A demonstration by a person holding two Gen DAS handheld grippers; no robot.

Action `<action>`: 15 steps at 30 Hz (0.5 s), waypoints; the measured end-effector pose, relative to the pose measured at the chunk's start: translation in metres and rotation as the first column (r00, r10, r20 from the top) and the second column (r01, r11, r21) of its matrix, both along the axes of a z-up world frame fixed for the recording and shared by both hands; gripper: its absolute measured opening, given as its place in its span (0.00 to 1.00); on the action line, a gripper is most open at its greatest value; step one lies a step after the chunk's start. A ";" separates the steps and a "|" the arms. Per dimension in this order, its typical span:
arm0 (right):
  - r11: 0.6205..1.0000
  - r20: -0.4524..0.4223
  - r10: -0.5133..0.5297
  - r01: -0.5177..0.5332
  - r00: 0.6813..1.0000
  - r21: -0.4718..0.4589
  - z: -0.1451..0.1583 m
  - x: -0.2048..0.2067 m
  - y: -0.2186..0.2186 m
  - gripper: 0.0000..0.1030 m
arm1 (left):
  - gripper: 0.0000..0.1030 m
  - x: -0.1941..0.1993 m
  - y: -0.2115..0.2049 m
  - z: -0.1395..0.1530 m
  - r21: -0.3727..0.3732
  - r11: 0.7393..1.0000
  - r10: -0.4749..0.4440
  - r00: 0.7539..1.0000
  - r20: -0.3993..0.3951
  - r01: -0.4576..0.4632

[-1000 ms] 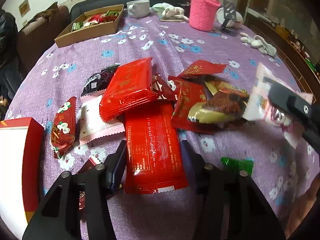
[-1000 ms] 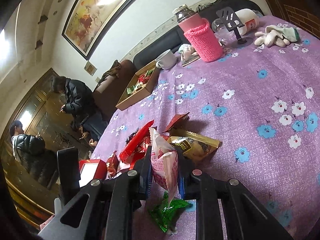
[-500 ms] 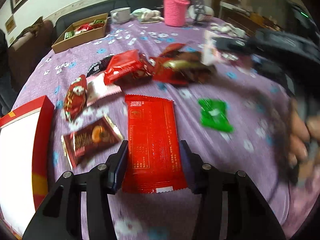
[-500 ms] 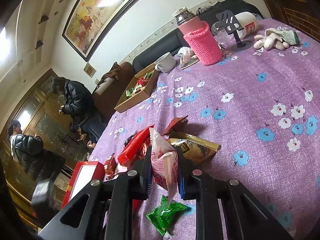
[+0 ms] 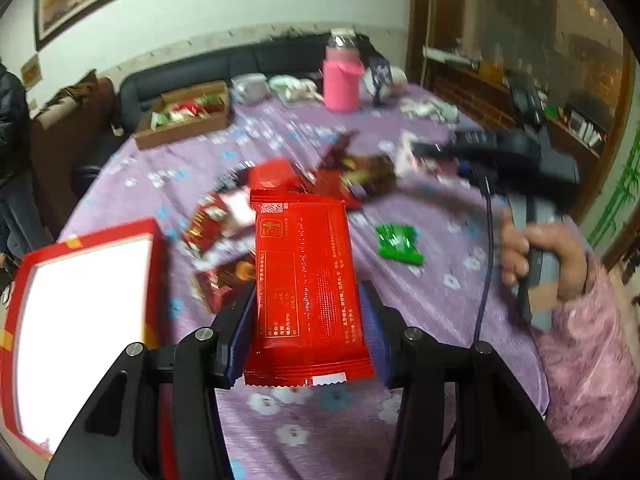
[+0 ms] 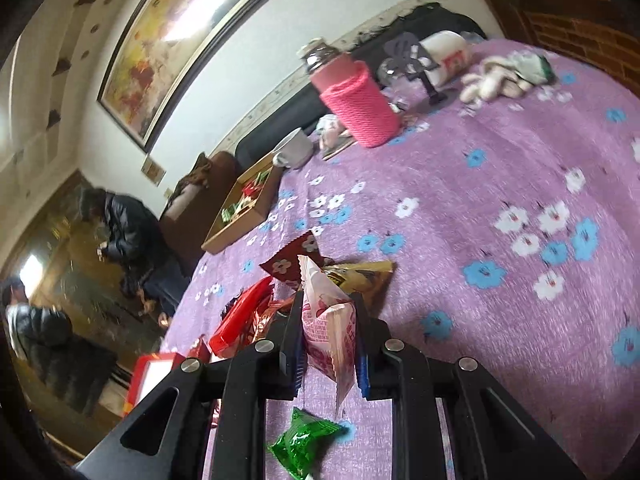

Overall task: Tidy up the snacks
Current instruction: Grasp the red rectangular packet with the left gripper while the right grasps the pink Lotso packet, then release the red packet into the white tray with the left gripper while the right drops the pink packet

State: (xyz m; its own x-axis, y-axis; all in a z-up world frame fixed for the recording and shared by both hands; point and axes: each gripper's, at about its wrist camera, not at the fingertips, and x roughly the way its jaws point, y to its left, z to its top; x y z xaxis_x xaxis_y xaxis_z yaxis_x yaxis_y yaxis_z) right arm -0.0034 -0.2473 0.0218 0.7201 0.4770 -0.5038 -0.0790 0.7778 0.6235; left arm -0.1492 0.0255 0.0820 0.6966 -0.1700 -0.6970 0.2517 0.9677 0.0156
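Left gripper [image 5: 306, 320]: clamps a flat, glossy red foil snack packet [image 5: 304, 280] by its long edges, crimped end nearest the camera.
Right gripper [image 6: 328, 334]: pinches a crinkled pink-and-white plastic snack pouch [image 6: 330, 320], standing upright between the pads.
Beneath it: a shiny green wrapped candy [image 6: 302, 442] on the purple flowered tablecloth [image 6: 500, 280].
Left of the left gripper: a red-rimmed cardboard box [image 5: 80, 304].
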 end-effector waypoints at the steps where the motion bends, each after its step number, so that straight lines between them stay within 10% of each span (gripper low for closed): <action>1: 1.000 -0.004 -0.009 0.009 1.000 0.020 -0.001 -0.003 -0.002 0.20 | 0.46 0.000 0.007 0.004 -0.008 1.000 0.012 1.000 0.013 -0.012; 15: 0.971 0.056 0.169 -0.176 0.984 0.162 0.030 -0.026 0.070 0.19 | 0.46 -0.008 0.110 0.014 -0.064 0.965 0.259 0.961 0.092 -0.254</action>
State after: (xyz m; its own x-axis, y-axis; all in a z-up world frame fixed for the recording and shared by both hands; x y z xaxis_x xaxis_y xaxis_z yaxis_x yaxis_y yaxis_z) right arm -0.0291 -0.1773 0.0519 0.6382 0.6703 -0.3786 -0.2320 0.6364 0.7356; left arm -0.1567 0.1356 0.0965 0.7862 -0.0101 -0.6179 -0.0055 0.9997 -0.0234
